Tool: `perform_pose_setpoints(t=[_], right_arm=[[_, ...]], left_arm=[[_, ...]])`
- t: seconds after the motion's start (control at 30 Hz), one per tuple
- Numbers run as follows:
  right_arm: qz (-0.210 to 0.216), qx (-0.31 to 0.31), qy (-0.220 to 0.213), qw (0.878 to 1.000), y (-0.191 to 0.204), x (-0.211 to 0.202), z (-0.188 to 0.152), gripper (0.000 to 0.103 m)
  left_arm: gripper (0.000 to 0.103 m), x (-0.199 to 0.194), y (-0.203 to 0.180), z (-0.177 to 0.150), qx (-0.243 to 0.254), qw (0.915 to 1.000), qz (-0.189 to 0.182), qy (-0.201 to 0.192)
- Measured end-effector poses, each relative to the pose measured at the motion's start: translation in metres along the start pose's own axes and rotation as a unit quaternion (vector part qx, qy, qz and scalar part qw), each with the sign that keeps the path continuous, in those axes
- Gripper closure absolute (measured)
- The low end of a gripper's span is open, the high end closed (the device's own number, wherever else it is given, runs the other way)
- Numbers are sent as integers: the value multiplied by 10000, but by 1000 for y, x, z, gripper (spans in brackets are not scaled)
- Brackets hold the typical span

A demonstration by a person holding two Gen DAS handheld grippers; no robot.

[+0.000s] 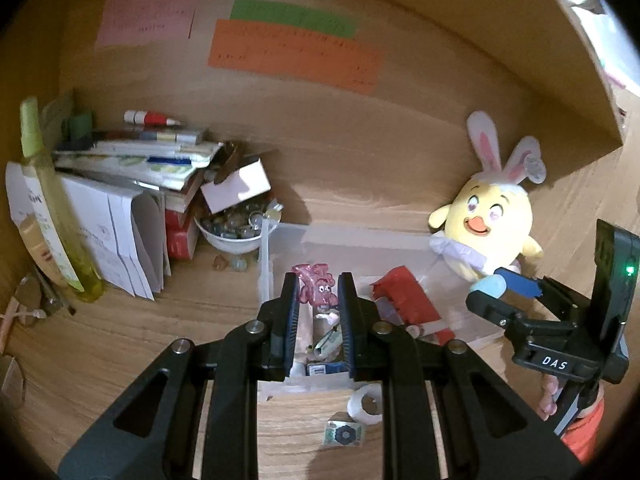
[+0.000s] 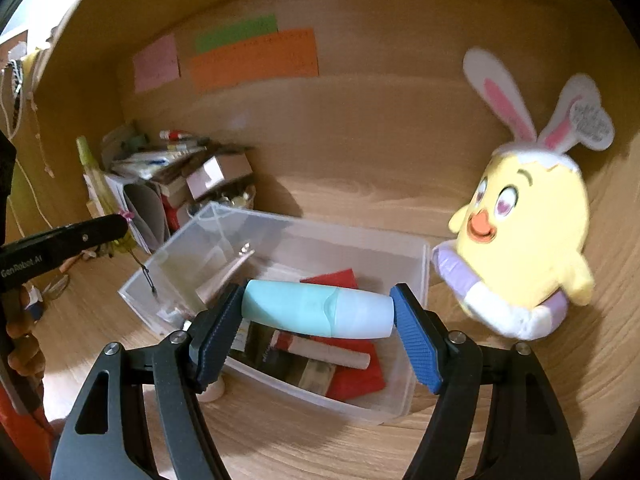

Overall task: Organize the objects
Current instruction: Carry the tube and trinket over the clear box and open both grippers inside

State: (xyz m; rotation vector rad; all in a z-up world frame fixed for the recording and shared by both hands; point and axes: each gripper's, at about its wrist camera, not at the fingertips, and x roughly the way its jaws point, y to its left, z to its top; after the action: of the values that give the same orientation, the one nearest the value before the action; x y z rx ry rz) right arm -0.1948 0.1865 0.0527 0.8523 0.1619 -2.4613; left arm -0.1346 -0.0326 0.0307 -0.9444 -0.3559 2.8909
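Holding pale blue tube [image 2: 318, 314] crosswise, end to end between right gripper [image 2: 316, 320] jaws, directly above clear bin [image 2: 416, 276]. Left gripper [image 1: 318, 300], jaws narrowed on pink clip [image 1: 314, 286], over same bin.

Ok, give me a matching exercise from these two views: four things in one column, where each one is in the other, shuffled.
Things
1. teal tube
2. pink charm
3. chick plush
4. red packet

Places
A. lying inside the clear bin
B. between the left gripper fingers
C. held end to end in the right gripper
D. on the desk to the right of the bin

Pairs: 1-C, 2-B, 3-D, 4-A
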Motion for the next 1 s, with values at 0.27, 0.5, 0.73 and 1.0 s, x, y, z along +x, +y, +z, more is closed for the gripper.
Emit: perform_pose_setpoints(t=[0.27, 0.5, 0.73, 1.0], right_arm=[[-1, 72, 413, 9991, -5, 32, -11, 31], [-64, 23, 574, 9983, -4, 45, -16, 31], [-144, -46, 692, 9975, -1, 52, -20, 31], [-60, -41, 727, 9973, 1, 51, -18, 26]], left_arm=[[85, 23, 7, -9, -66, 9996, -59, 266], [85, 33, 9, -14, -43, 9991, -100, 403], [85, 39, 11, -18, -105, 9984, -115, 538], [71, 32, 9, -19, -94, 9985, -49, 544]])
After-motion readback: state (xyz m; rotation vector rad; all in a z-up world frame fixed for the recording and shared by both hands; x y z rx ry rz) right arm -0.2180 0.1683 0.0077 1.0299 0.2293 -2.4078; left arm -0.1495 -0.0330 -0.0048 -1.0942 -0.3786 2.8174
